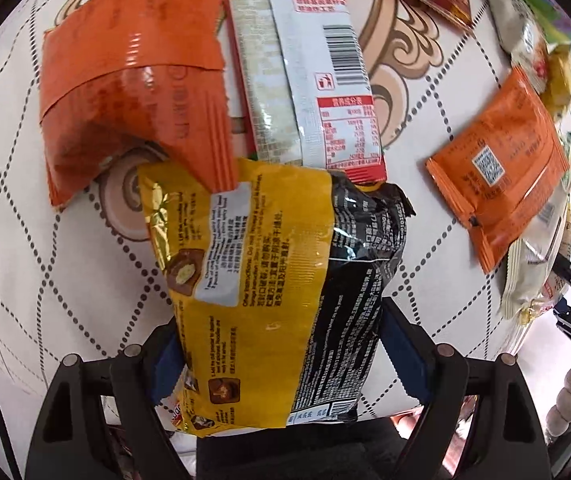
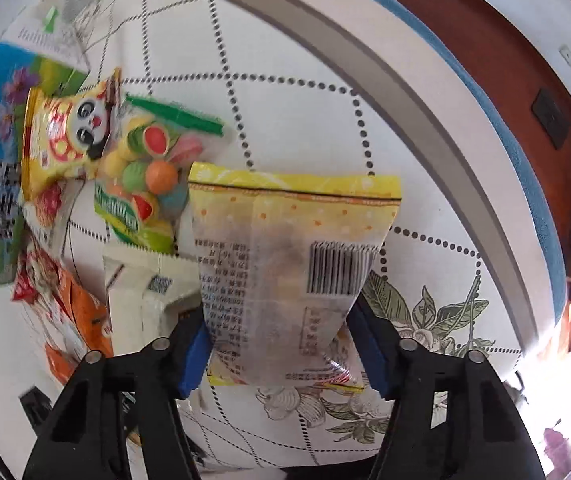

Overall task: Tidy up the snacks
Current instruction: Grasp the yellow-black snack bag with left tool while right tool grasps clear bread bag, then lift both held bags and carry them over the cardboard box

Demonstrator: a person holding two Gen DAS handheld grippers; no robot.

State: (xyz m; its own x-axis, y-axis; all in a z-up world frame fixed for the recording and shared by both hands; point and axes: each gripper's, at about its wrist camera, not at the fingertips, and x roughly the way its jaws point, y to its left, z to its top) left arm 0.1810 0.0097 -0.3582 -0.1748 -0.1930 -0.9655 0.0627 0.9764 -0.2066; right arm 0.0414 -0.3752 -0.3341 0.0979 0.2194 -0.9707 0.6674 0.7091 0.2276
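In the left wrist view, the left hand-held gripper [image 1: 285, 360] points down at the worktop [image 1: 425, 240], its blue pads pressed against both sides of a yellow and black packet [image 1: 285, 280] that runs from between the fingers out ahead of them. Just beyond the packet's far end lie a large orange packet [image 1: 133, 100], ahead to the left and overlapping its corner, and a white packet with a barcode [image 1: 317, 60], straight ahead. Ahead to the right, apart from these, rests a smaller orange packet [image 1: 501, 168], and a pale packet [image 1: 529, 272] lies by the worktop's right edge. In the right wrist view, the right hand-held gripper [image 2: 281, 352] also points down, clamped on a pale yellow packet with a barcode [image 2: 285, 248] that sits between its pads and reaches forward. Ahead to the left lies a bag of coloured sweets [image 2: 145, 184], touching a yellow panda packet [image 2: 65, 136]; a cream packet [image 2: 145, 292] sits just left of the fingers.
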